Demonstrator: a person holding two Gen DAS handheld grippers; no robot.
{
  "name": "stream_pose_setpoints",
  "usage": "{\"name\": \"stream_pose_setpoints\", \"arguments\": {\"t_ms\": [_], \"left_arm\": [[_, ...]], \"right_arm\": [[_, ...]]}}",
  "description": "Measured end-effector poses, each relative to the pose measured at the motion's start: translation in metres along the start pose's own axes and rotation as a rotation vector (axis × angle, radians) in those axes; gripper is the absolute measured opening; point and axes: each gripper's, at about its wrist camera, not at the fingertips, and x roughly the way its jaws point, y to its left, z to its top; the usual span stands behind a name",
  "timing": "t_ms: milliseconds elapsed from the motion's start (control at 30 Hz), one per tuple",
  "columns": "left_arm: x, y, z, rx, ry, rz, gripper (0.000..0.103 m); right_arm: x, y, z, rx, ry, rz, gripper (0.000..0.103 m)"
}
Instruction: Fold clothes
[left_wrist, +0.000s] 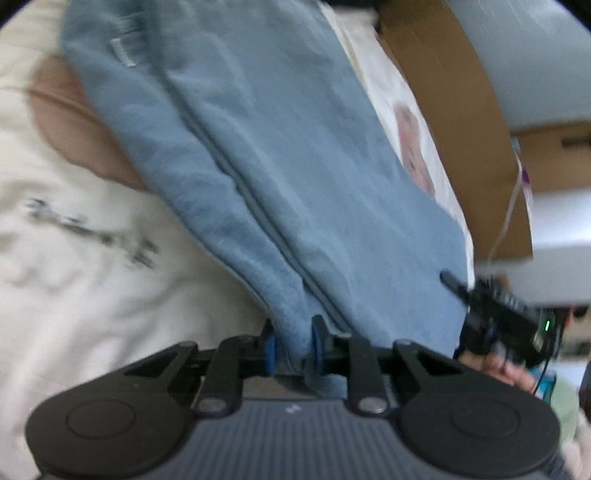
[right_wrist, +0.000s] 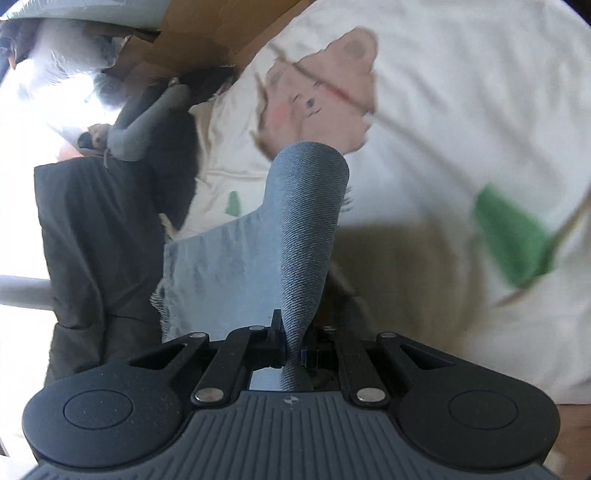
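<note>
A light blue denim garment lies stretched over a cream bedsheet with bear prints. My left gripper is shut on a bunched edge of the garment at its near end. In the right wrist view my right gripper is shut on another fold of the same blue garment, which rises from the jaws as a rolled tube. The right gripper also shows in the left wrist view at the garment's right edge, held by a hand.
A brown cardboard box stands along the bed's far side. Dark clothes hang at the left of the right wrist view. The sheet carries a bear print and a green patch.
</note>
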Motion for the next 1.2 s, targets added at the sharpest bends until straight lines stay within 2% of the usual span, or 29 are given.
{"name": "stream_pose_setpoints", "arguments": {"t_ms": [133,400,533,667,733,800,867,967,1067,1100,1200], "left_arm": [[0.014,-0.026,-0.005,0.085,0.066,-0.033,0.02],[0.062,-0.068,-0.009,0.171,0.192,-0.078,0.02],[0.091,-0.081,0.0,0.206,0.245,-0.101,0.02],[0.103,-0.077,0.012,0.225,0.35,-0.065,0.024],[0.094,-0.072,0.013,0.236,0.373,-0.026,0.021],[0.083,-0.064,0.018,0.256,0.384,0.004,0.021],[0.069,-0.053,0.026,0.263,0.378,0.021,0.022],[0.043,-0.037,0.041,0.259,0.339,0.044,0.022],[0.013,-0.029,0.049,0.23,0.268,0.057,0.022],[0.004,-0.03,0.056,0.237,0.234,0.062,0.022],[-0.02,-0.034,0.077,0.258,0.142,0.082,0.025]], "right_arm": [[-0.032,-0.008,0.009,0.0,-0.018,-0.057,0.005],[-0.086,-0.024,0.029,-0.002,-0.063,-0.143,0.005],[-0.103,-0.035,0.04,0.006,-0.075,-0.187,0.005],[-0.109,-0.052,0.043,0.048,-0.105,-0.234,0.006],[-0.109,-0.06,0.04,0.066,-0.137,-0.282,0.012],[-0.11,-0.068,0.036,0.112,-0.187,-0.367,0.019],[-0.12,-0.074,0.031,0.137,-0.241,-0.399,0.019],[-0.132,-0.078,0.027,0.153,-0.26,-0.372,0.023],[-0.14,-0.071,0.021,0.135,-0.271,-0.377,0.028],[-0.143,-0.069,0.018,0.134,-0.277,-0.368,0.032],[-0.148,-0.06,0.007,0.145,-0.296,-0.356,0.033]]}}
